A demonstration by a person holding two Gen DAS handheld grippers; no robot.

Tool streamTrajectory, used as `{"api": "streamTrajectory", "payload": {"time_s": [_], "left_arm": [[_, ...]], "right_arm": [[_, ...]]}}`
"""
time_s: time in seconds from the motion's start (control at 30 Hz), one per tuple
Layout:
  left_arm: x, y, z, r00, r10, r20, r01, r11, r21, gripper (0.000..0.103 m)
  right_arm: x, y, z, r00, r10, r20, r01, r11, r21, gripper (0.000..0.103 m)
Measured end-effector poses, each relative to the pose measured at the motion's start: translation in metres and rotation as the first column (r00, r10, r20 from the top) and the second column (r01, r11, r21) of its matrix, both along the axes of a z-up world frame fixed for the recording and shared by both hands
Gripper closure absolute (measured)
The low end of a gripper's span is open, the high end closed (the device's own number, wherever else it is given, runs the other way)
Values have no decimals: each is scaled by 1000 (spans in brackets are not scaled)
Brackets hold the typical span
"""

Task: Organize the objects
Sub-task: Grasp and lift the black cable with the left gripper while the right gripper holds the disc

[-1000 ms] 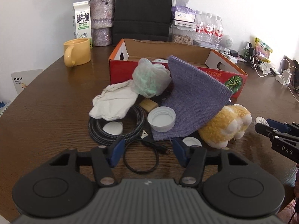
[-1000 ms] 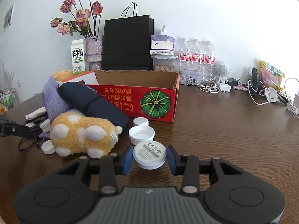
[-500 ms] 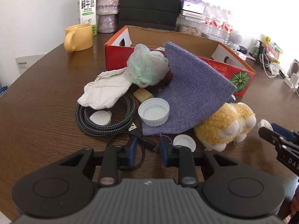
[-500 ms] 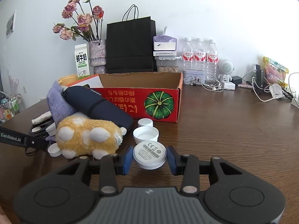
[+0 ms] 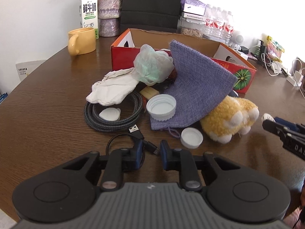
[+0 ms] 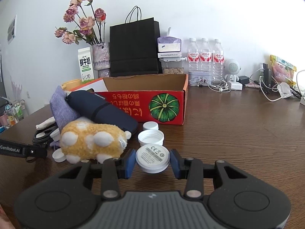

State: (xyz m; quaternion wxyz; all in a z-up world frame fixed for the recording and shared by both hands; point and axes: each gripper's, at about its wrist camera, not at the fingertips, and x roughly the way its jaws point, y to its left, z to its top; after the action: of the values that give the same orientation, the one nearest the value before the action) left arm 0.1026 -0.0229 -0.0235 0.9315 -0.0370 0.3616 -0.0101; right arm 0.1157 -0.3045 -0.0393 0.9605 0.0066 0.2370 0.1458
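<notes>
In the left wrist view my left gripper (image 5: 152, 150) hangs low over the table with its jaws closing. The plug end of a thin black cable (image 5: 150, 146) lies between the blue pads, and a gap still shows on both sides. Ahead lie a braided cable coil (image 5: 110, 122), two white caps (image 5: 161, 107), a purple knit pouch (image 5: 196, 87) and a yellow plush toy (image 5: 228, 120). Behind them stands the red cardboard box (image 5: 244, 76). My right gripper (image 6: 152, 161) is shut on a white round disc (image 6: 152, 158), just right of the plush toy (image 6: 91, 143).
A yellow mug (image 5: 82, 41), a milk carton (image 5: 88, 12), a vase and a black paper bag (image 6: 134, 47) stand behind the box. Water bottles (image 6: 204, 55), chargers and loose cords crowd the far right. A navy case (image 6: 103, 110) leans on the box front.
The left jaws have narrowed from wide apart to close around the thin cable's plug, and the left view has edged nearer the pile. The right gripper kept hold of the disc.
</notes>
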Motion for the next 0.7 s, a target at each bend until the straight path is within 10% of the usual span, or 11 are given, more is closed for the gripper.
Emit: {"api": "streamTrajectory", "payload": {"time_s": [0.43,0.7], "left_arm": [[0,10,2,998,70,-6,-70,997,-21,77],[-9,12,2,999,44,15,-44,999,-4,95]], "right_arm": [[1,1,0,1000,-6,-9,6,1000,-7,65],[2,2,0,1000,-16,-10,15,1000,-13,65]]}}
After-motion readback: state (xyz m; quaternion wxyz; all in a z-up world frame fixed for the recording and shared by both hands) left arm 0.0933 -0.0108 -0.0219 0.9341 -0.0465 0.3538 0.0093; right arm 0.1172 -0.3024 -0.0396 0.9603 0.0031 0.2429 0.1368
